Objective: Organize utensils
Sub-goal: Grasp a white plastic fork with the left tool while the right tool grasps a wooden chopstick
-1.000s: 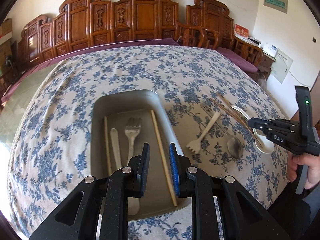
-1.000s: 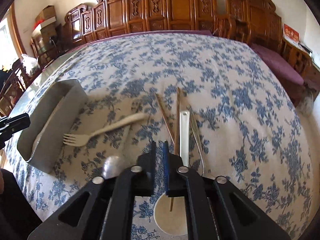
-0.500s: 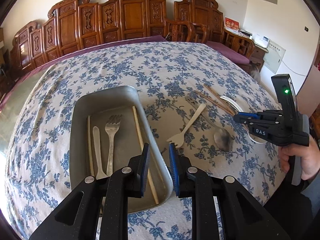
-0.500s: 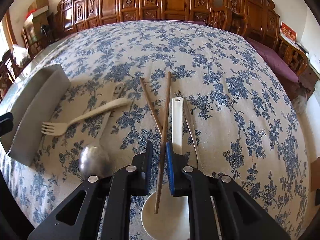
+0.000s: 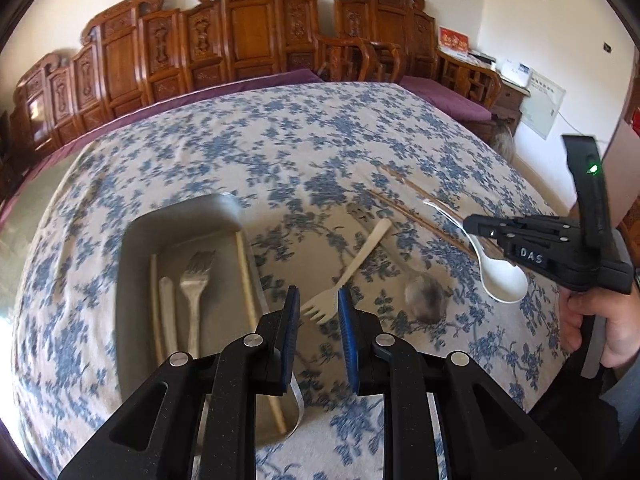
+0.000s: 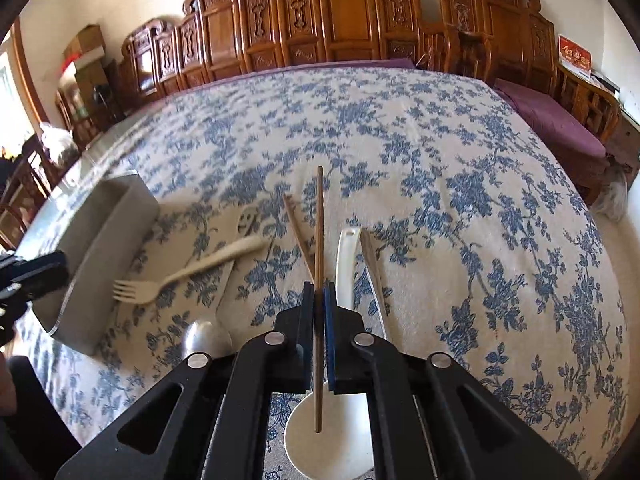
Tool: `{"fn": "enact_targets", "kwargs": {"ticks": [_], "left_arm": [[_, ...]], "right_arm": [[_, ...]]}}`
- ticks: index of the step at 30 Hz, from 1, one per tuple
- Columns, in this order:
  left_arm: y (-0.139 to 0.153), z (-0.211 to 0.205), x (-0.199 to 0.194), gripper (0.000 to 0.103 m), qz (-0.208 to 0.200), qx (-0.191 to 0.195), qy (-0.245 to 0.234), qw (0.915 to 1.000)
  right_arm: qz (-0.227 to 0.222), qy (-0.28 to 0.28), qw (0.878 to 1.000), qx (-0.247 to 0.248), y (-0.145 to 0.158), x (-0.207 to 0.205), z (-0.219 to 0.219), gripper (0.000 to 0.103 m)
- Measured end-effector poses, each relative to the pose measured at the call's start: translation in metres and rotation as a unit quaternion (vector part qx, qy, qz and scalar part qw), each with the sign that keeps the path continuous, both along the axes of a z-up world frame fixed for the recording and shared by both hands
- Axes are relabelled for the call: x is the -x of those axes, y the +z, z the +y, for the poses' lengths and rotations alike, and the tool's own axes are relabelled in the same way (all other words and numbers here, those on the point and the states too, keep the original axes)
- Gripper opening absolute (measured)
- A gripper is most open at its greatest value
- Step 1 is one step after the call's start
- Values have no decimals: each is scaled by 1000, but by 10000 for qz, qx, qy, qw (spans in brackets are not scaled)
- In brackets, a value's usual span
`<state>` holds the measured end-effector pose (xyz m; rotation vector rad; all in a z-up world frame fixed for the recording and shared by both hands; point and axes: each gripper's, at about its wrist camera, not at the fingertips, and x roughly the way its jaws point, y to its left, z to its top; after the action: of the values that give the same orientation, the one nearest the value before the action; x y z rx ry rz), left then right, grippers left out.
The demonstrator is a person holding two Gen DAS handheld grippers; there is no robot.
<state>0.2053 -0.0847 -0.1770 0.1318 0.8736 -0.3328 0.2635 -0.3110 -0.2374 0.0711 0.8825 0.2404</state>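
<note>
Right tool (image 6: 319, 298) now clamps the brown chopstick (image 6: 319, 220), lifted.

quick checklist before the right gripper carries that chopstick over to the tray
1. Right gripper shut on the dark chopstick: ok.
2. Chopstick clear of the white spoon: cannot tell.
3. Its mate, the second chopstick, left on the cloth: ok.
4. Room in the tray: ok; a fork and pale chopsticks lie inside.
5. Left gripper open, empty, near the tray: not ok, may block the path.
</note>
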Motion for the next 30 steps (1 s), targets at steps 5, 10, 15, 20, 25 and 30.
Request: {"fn": "enact_targets", "kwargs": {"ticks": [5, 10, 15, 20, 25, 30], "left_arm": [[-10, -25, -24, 18, 180, -355, -251, 9989], [-26, -44, -44, 18, 519, -518, -512, 9960], [-42, -60, -61, 18, 838, -728, -617, 9919], [-56, -65, -76, 19, 1190, -888, -604, 9871], [-62, -64, -81, 19, 1293, -897, -557, 9860], [-63, -66, -83, 19, 1337, -874, -590, 9854]], "right_arm": [[-130, 6, 9992, -369, 9, 2, -8, 6], [-160, 27, 9986, -509, 12, 1, -12, 6], [-175, 55, 9982, -578, 13, 0, -11, 6], [-194, 123, 9981, -577, 14, -1, -7, 6], [-213, 144, 9977, -628, 15, 0, -6, 6], [-212, 143, 9976, -642, 15, -1, -6, 6]]}}
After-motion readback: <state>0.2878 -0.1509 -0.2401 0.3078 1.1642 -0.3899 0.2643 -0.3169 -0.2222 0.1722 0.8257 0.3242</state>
